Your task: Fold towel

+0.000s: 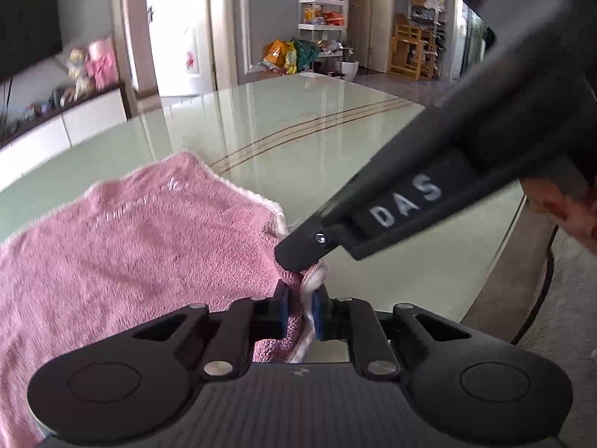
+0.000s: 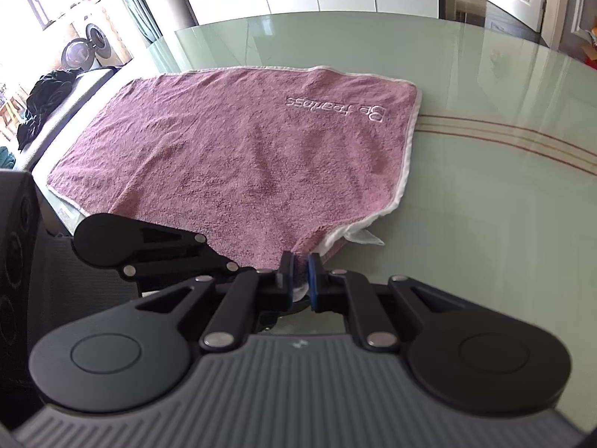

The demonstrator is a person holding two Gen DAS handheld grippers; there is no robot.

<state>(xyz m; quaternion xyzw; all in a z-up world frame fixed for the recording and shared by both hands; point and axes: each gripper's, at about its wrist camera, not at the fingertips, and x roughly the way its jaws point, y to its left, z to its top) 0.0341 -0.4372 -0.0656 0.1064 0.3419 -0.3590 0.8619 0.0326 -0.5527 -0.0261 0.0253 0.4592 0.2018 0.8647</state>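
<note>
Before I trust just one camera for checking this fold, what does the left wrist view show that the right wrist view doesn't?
Only the left wrist view shows the right gripper from outside, marked DAS, biting the towel just ahead of the left gripper, plus shelves across the room. Only the right wrist view shows the whole towel spread on the table, its stitched lettering, white border and loose tag. Both show a gripper shut on one towel corner over the glass table.
</note>
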